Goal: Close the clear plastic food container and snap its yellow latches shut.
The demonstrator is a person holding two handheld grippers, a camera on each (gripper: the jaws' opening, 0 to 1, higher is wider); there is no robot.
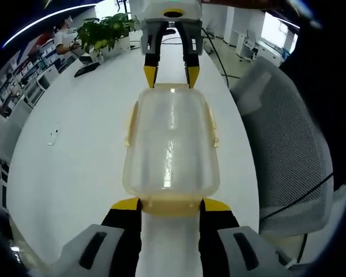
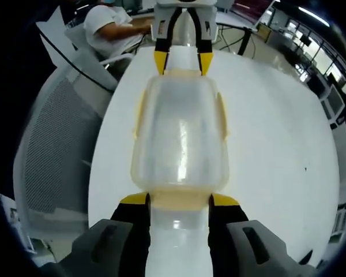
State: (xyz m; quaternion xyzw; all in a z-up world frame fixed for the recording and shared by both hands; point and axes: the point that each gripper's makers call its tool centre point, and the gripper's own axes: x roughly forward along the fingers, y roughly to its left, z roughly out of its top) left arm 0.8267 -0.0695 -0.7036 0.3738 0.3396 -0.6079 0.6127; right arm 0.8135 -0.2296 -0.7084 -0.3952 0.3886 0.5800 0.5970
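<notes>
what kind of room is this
Probably an open-plan office: a long white table, a grey mesh office chair, a potted plant at the table's far end, and a person sitting at a desk.

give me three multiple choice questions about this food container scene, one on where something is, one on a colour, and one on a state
1. Where does the clear container sit?
A. On the white table, between the two hand-held grippers
B. On the mesh chair
C. On the floor

2. What colour are the container's latches?
A. Blue
B. Yellow
C. Red

3. How do the left hand-held gripper jaws stand?
A. Clamped shut on a cloth
B. Lifted high above the table
C. Apart, one on each side of the container's end latch

Answers:
1 A, it rests on the table with the right hand-held gripper at its opposite end.
2 B, pale yellow tabs line its edges.
3 C, the yellow-tipped jaws flank the latch with a gap between them.
</notes>
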